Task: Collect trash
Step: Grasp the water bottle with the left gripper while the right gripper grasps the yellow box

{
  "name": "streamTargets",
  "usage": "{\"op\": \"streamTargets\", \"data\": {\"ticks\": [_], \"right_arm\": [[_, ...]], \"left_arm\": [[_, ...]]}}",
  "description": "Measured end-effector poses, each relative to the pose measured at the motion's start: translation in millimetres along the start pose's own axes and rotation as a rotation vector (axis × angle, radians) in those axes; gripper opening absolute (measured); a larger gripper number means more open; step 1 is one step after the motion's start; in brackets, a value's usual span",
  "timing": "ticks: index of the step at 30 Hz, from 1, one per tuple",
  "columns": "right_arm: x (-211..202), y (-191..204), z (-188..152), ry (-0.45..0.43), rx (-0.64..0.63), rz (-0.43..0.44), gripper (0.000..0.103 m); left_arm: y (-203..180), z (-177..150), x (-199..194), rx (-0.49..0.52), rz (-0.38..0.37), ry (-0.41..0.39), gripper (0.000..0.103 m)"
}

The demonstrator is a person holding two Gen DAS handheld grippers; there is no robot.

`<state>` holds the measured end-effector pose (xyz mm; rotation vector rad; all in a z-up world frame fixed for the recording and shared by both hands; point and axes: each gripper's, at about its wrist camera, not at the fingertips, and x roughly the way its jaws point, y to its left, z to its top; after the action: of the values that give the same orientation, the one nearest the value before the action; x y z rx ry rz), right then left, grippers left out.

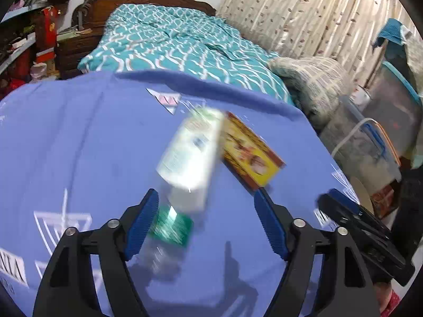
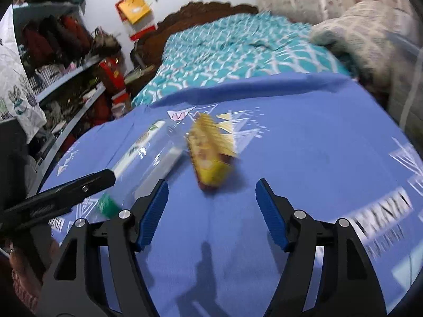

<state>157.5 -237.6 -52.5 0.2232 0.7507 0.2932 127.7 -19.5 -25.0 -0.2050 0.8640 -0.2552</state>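
Note:
A clear plastic bottle [image 1: 190, 153] with a white label and a green cap [image 1: 171, 227] lies blurred on the blue cloth [image 1: 79, 145]. Its cap end sits between the fingers of my left gripper [image 1: 206, 195], close to the left pad, and the jaws stand wide apart, open. Right of the bottle lies a flat yellow and red box [image 1: 251, 150]. In the right wrist view the box [image 2: 208, 153] lies just ahead of my open right gripper [image 2: 211, 185], with nothing between its pads. The bottle [image 2: 148, 153] is to its left, by the left gripper's black finger [image 2: 79, 187].
Torn wrapper scraps [image 1: 166, 99] lie near the cloth's far edge. Behind is a bed with a teal quilt [image 1: 171, 42]. Stacked plastic bins [image 1: 370, 142] stand at the right, cluttered shelves [image 2: 66, 79] at the left. The right gripper's body [image 1: 357, 222] shows at the table's right edge.

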Motion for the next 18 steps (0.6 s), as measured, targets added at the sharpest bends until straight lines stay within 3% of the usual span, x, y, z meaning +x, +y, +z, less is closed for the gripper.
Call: {"op": "streamTargets", "data": {"ticks": [4,7,9,13,18], "right_arm": [[54.4,5.9,22.0,0.056,-0.017,-0.022,0.07],[71.5,-0.3,32.2,0.054,-0.006,-0.046,0.07],[73.8,-6.2,37.6,0.047,0.012,-0.047,0.07],[85.9,-9.3,34.9,0.069,-0.006,-0.069,0.081],[108.7,-11.9,22.6,0.154,-0.048,-0.112,0.078]], "left_arm": [[-2.5,17.0,17.3,0.025,0.05,0.0,0.076],[-2.0,21.8,23.6,0.043,0.103,-0.013,0.078],[2.0,23.2,27.1,0.045,0.13,-0.022,0.087],[6.0,21.4,42.1,0.049,0.127,0.015,0.087],[3.6,16.0,51.4,0.06,0.106,0.029,0.087]]}}
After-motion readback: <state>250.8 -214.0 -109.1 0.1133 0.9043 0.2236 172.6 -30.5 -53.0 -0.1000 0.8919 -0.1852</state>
